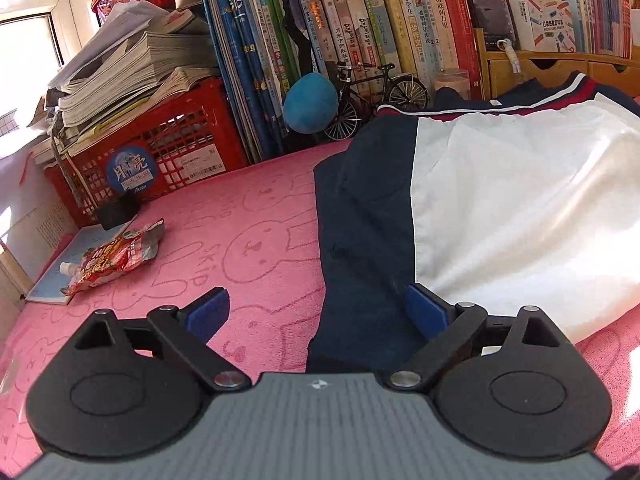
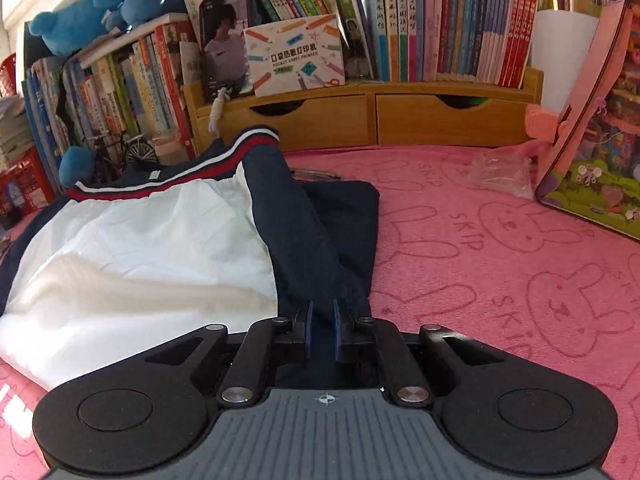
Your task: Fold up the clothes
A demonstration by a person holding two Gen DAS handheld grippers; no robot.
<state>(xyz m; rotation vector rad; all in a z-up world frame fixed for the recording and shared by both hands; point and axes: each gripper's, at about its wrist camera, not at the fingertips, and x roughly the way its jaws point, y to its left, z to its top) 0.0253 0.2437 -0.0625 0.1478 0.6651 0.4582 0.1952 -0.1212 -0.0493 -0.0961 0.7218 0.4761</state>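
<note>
A navy and white jacket (image 1: 500, 200) with a red and white striped hem lies flat on the pink rabbit-print towel (image 1: 248, 216). My left gripper (image 1: 320, 312) is open, its blue pads on either side of the jacket's navy left sleeve (image 1: 360, 240) just above the towel. In the right wrist view the same jacket (image 2: 152, 248) fills the left half. My right gripper (image 2: 322, 320) is nearly shut, its pads pinching the near end of the navy right sleeve (image 2: 320, 240).
A red crate (image 1: 160, 152) with stacked papers, a snack pouch (image 1: 112, 258) on a notebook, a model bicycle (image 1: 372, 92) and rows of books line the back left. A wooden drawer shelf (image 2: 368, 120), a pink storybook (image 2: 592, 152) and a plastic wrapper (image 2: 500, 174) are at the right.
</note>
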